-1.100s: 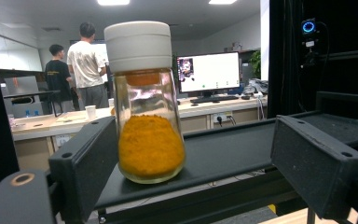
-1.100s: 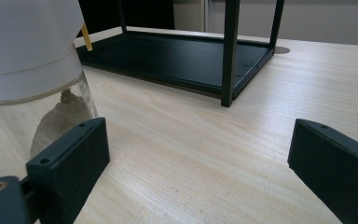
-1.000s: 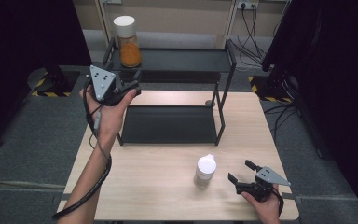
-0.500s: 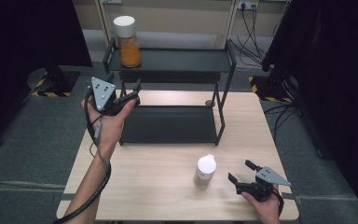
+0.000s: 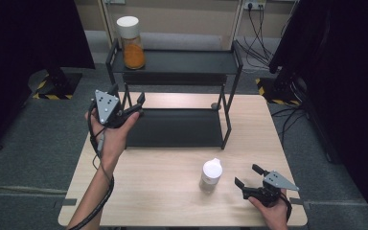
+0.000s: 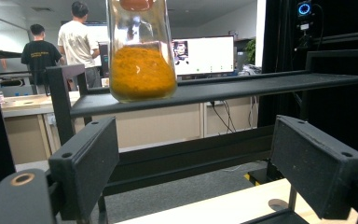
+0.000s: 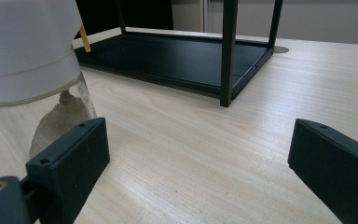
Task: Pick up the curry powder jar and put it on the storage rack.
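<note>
In the high view the left gripper [image 5: 133, 104] sits at the left of the frame, just off the left end of the black rack [image 5: 182, 62], its jaws spread apart with nothing between them. The jar of orange powder [image 5: 133, 44] stands upright at the upper left, on the left end of the rack's top shelf (white lid on). In the left gripper view that jar [image 6: 142, 60] rises at upper centre, beyond the open jaws. At the lower right the right gripper [image 5: 247, 177] rests low over the wooden table [image 5: 167, 191], jaws wide and empty, just beside a small white-capped jar [image 5: 211, 175] standing upright, not touching it
</note>
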### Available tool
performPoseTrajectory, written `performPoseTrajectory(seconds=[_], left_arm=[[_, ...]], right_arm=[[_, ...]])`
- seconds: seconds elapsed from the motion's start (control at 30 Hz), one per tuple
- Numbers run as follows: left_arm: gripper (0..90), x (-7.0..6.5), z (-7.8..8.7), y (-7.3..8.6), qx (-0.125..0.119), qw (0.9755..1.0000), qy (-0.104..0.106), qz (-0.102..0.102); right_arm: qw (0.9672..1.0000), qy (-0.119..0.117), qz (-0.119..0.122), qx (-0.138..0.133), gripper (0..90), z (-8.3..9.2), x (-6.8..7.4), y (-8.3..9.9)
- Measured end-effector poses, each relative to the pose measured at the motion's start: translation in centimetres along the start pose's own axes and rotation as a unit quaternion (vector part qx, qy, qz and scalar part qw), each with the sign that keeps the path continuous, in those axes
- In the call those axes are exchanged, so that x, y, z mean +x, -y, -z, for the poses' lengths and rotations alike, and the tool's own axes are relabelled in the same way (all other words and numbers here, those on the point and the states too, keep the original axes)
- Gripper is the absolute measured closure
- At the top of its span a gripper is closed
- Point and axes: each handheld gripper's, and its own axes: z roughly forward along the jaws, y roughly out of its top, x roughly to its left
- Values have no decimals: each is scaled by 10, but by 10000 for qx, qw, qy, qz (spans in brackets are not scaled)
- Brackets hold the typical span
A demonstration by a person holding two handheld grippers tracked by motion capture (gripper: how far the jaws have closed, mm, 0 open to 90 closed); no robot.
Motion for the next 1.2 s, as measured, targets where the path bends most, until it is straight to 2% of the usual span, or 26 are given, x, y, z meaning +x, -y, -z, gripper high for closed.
performPoseTrajectory(seconds=[0.5,1.2], left_arm=[[145,-4,11,17,68,9999,58,46],[142,-4,31,61,489,9987,11,152]], right_arm=[[10000,-2,21,-12,57,0,0,0],[10000,0,52,-13,57,0,0,0]])
